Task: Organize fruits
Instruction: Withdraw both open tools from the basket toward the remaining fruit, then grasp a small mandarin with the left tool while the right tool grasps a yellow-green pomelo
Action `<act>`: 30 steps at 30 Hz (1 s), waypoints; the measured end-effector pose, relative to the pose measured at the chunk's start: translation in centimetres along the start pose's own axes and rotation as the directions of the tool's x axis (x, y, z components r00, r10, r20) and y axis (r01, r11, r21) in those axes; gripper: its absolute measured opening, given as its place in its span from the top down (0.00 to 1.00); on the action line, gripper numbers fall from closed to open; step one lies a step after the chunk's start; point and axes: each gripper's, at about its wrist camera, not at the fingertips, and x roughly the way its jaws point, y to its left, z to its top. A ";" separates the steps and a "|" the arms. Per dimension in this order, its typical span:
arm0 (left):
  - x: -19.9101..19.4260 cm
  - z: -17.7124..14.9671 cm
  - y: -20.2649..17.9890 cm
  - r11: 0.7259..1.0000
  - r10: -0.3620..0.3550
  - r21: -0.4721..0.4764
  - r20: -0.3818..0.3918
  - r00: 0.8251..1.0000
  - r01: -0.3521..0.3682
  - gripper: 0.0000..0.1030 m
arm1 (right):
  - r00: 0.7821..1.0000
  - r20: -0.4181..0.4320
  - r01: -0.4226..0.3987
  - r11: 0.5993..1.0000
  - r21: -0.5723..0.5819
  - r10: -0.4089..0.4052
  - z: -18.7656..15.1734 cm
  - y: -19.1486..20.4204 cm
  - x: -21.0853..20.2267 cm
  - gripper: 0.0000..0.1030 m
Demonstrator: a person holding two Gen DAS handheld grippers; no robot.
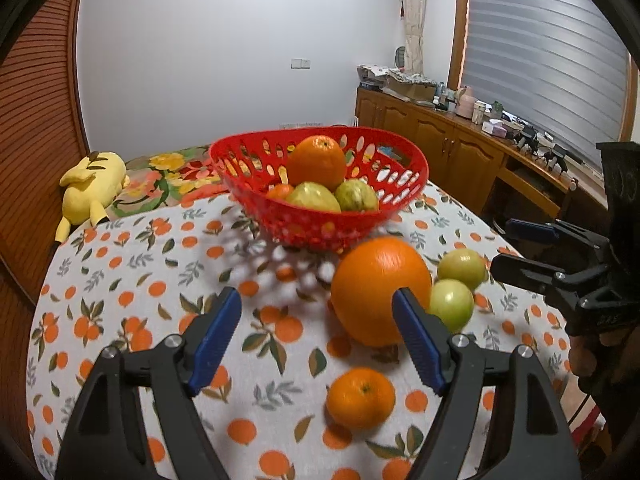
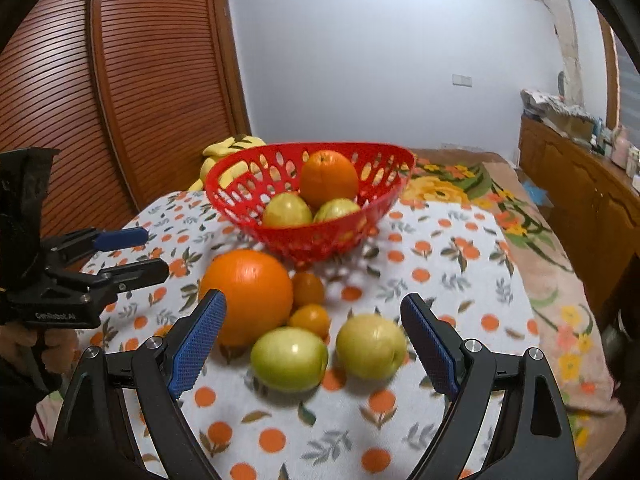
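Observation:
A red perforated basket (image 1: 256,200) (image 2: 240,216) stands at the table's far side and holds an orange (image 1: 316,162) (image 2: 329,178) and two yellow-green fruits (image 1: 314,197) (image 2: 287,211). On the cloth in front lie a large orange (image 1: 378,286) (image 2: 250,294), two green fruits (image 1: 452,304) (image 2: 290,358) and small tangerines (image 1: 360,398) (image 2: 310,320). My left gripper (image 1: 316,310) is open and empty, just left of the large orange. My right gripper (image 2: 314,318) is open and empty, with the green fruits (image 2: 370,346) between its fingers' line. Each gripper shows in the other's view (image 1: 552,256) (image 2: 120,254).
The table (image 1: 120,280) has a white cloth printed with oranges. A yellow plush toy (image 1: 92,184) lies on the floral bed behind it. A slatted wooden wardrobe (image 2: 100,100) is at left. A cluttered wooden sideboard (image 1: 460,136) runs along the right wall.

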 end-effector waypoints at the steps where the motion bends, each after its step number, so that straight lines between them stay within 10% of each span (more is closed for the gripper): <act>1: 0.0 -0.3 -0.1 1.000 -0.002 0.003 -0.007 1.000 0.002 0.24 | 1.000 -0.005 -0.004 1.000 0.003 0.004 -0.5 0.1 0.0 0.12; 22: 1.0 -5.0 -1.5 0.997 -0.077 0.002 -0.122 0.990 0.078 0.24 | 0.998 -0.061 -0.030 0.999 0.020 0.031 -3.9 1.5 2.2 0.16; 30: 1.9 -5.7 -1.8 0.996 -0.089 -0.008 -0.160 0.983 0.089 0.41 | 0.997 -0.063 -0.035 0.999 0.025 0.037 -4.3 1.4 2.5 0.16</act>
